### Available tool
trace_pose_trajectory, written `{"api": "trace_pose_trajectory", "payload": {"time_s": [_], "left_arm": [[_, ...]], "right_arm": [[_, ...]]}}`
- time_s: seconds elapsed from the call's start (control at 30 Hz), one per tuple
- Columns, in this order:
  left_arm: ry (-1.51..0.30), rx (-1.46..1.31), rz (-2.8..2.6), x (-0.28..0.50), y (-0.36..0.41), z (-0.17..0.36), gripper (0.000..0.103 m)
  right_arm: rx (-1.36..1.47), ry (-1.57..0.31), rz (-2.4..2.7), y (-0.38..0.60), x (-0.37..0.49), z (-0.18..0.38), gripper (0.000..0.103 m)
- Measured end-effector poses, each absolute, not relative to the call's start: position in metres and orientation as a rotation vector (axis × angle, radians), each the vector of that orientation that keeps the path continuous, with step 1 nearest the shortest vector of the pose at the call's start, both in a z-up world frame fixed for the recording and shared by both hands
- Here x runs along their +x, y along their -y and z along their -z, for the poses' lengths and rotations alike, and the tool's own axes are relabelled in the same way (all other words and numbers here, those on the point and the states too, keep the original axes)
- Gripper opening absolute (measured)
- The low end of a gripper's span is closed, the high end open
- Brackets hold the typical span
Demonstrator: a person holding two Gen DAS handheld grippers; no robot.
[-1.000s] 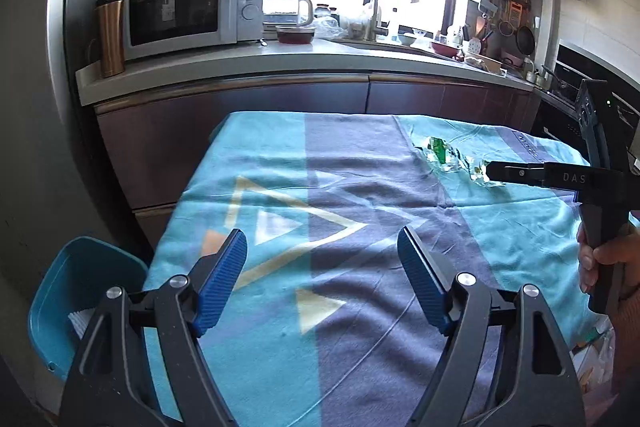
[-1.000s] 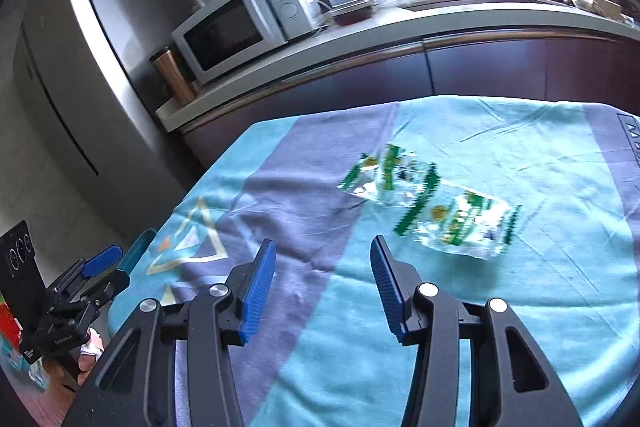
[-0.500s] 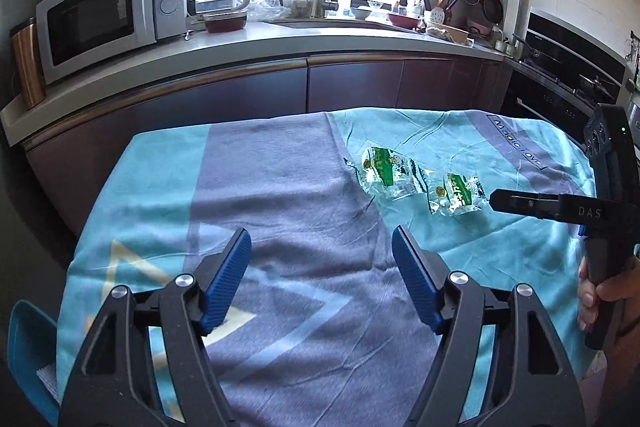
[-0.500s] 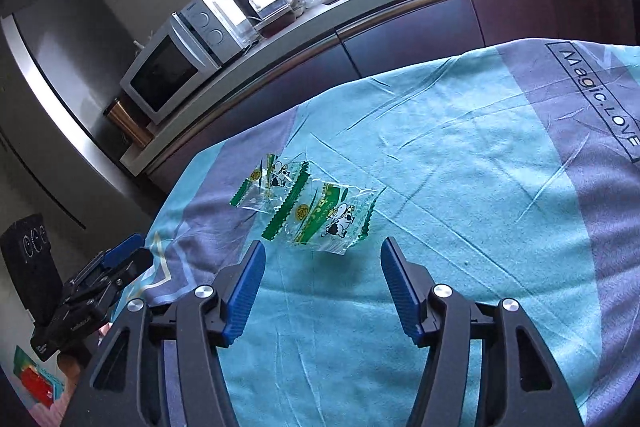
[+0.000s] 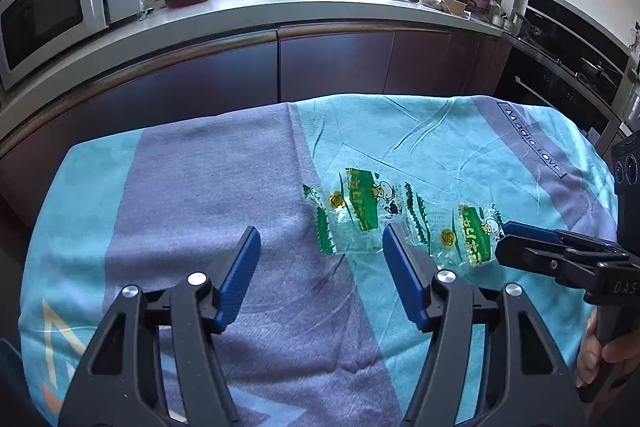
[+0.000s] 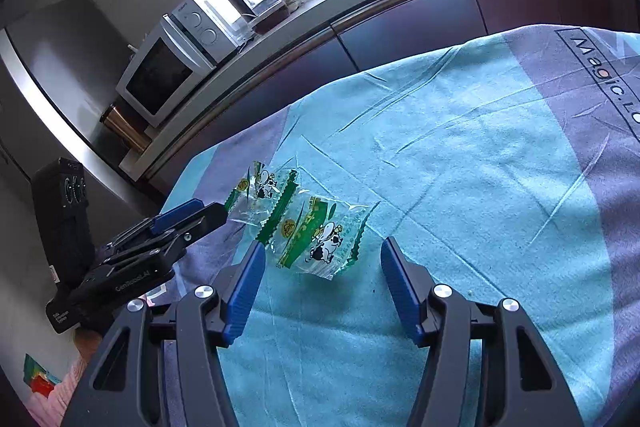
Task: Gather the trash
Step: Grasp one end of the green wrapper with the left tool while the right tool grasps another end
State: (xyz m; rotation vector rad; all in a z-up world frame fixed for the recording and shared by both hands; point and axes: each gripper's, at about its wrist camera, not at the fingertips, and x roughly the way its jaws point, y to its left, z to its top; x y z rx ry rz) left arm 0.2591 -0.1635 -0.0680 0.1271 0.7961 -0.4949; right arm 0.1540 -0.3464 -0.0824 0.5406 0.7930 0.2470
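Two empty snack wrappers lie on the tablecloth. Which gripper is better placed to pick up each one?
Each has its own. The left gripper, jaws closing with nothing yet between them, faces the left wrapper. The right gripper, open, faces the right wrapper. Neither touches its wrapper yet.

left gripper (image 5: 320,259) angled down, jaws closing, nothing between pads, right gripper (image 6: 322,273) angled down, jaws apart, nothing pinched, hand (image 5: 600,355) on right gripper's handle
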Motion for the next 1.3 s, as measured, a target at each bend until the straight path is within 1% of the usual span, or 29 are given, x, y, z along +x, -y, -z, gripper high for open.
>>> {"api": "trace_pose_trajectory", "payload": {"time_s": [0.07, 0.23, 0.3, 0.37, 0.43, 0.5, 0.6, 0.63, 0.7, 0.77, 0.8, 0.97, 1.3], "left_arm": [[-0.819, 0.123, 0.503, 0.266, 0.17, 0.072, 0.058], [-0.88, 0.113, 0.522, 0.277, 0.181, 0.084, 0.047], [-0.9, 0.1, 0.518, 0.281, 0.182, 0.088, 0.039], [-0.897, 0.095, 0.507, 0.282, 0.181, 0.089, 0.034], [-0.9, 0.09, 0.509, 0.283, 0.18, 0.089, 0.03], [-0.9, 0.085, 0.51, 0.283, 0.181, 0.089, 0.025], [-0.893, 0.08, 0.516, 0.28, 0.178, 0.086, 0.017], [-0.89, 0.08, 0.519, 0.279, 0.178, 0.085, 0.017], [-0.886, 0.074, 0.524, 0.275, 0.176, 0.084, 0.015], [-0.877, 0.075, 0.528, 0.271, 0.173, 0.082, 0.013], [-0.874, 0.076, 0.529, 0.268, 0.172, 0.081, 0.01], [-0.855, 0.082, 0.527, 0.257, 0.163, 0.077, 0.008], [-0.796, 0.071, 0.507, 0.22, 0.127, 0.061, 0.008]], "right_arm": [[0.538, -0.796, -0.251, 0.346, 0.156, 0.083, 0.058], [0.52, -0.802, -0.251, 0.343, 0.158, 0.083, 0.057], [0.512, -0.804, -0.248, 0.341, 0.158, 0.083, 0.057], [0.506, -0.805, -0.242, 0.34, 0.158, 0.082, 0.056], [0.499, -0.806, -0.235, 0.339, 0.159, 0.082, 0.053], [0.498, -0.809, -0.236, 0.339, 0.16, 0.083, 0.046], [0.495, -0.816, -0.239, 0.337, 0.161, 0.083, 0.039], [0.496, -0.817, -0.241, 0.336, 0.161, 0.084, 0.037], [0.498, -0.821, -0.24, 0.336, 0.162, 0.084, 0.026], [0.498, -0.82, -0.247, 0.336, 0.163, 0.084, 0.022], [0.496, -0.818, -0.249, 0.335, 0.163, 0.084, 0.019], [0.517, -0.79, -0.261, 0.338, 0.158, 0.081, 0.016], [0.519, -0.761, -0.313, 0.327, 0.141, 0.072, 0.016]]}}
